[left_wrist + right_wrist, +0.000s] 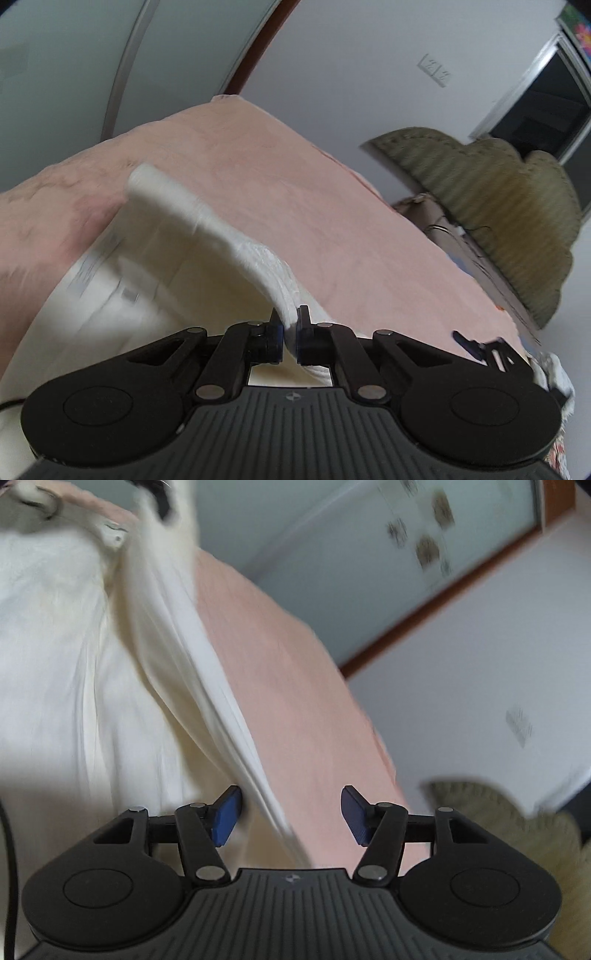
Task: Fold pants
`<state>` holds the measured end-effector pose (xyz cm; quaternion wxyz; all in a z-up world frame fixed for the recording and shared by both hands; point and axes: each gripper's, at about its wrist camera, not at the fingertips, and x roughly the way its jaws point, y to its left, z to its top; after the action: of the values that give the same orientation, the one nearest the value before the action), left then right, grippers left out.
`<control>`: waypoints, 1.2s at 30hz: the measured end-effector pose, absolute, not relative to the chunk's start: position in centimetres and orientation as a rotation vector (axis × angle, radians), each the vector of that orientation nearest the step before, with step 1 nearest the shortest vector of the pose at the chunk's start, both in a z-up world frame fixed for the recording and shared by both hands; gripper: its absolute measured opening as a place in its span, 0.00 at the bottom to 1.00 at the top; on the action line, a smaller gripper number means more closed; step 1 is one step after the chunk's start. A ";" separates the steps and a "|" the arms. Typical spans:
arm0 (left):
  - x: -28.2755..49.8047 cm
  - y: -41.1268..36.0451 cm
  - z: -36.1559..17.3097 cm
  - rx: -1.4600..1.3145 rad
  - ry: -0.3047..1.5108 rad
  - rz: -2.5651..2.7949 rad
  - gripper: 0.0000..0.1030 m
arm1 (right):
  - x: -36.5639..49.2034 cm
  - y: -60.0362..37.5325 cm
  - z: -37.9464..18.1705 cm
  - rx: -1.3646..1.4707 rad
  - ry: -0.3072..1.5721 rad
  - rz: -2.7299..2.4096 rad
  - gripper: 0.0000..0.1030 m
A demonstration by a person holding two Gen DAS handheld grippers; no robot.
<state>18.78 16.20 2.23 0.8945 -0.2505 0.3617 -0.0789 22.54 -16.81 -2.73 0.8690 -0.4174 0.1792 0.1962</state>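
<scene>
Clamped between left gripper (290, 338) fingers: waistband edge of cream pants (110, 288), lifted off pink bed (295, 206). Right gripper (290, 819) fingers spread wide, holding nothing, side hem just between. Folding barely begun; cloth loose and rumpled, no finished fold visible.

A bed (332, 206) covered by a smooth pink sheet (295, 709) carries everything here. The sheet runs to the far edge in the left wrist view, where it is slightly rumpled near the corner. White pants (74, 664) lie spread on the sheet, filling the left part of the right wrist view in soft lengthwise folds; one long edge runs diagonally across the pink. In the left wrist view part of the pants (207, 221) is raised off the sheet.
</scene>
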 end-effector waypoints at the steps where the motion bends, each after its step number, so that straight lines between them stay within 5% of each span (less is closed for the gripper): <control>1: 18.1 16.3 2.0 -0.520 0.752 -0.174 0.07 | 22.3 -17.5 -2.7 -0.839 0.405 0.409 0.35; 2: 17.5 16.2 1.6 -0.518 0.752 -0.172 0.07 | 22.0 -17.7 -2.6 -0.826 0.428 0.391 0.13; 3: 16.6 16.7 1.1 -0.523 0.750 -0.167 0.07 | 21.5 -17.8 -2.8 -0.841 0.431 0.350 0.06; 12: 9.6 18.1 2.1 -0.450 0.690 -0.217 0.06 | 11.4 -18.2 -0.9 -0.784 0.422 0.389 0.04; 20: 5.3 18.5 -1.1 -0.388 0.813 -0.171 0.06 | 2.5 -17.3 -2.4 -0.743 0.514 0.469 0.04; 33: 4.7 18.9 -3.2 -0.354 0.845 -0.103 0.12 | 2.1 -16.6 -3.2 -0.684 0.531 0.458 0.04; 36: 4.4 19.1 -3.3 -0.347 0.838 -0.105 0.20 | 1.5 -16.7 -3.7 -0.665 0.544 0.452 0.04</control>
<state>4.43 19.10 -3.26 0.8976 -0.1677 0.4045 -0.0507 1.46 -16.65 -3.66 0.8845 -0.3198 0.2614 0.2171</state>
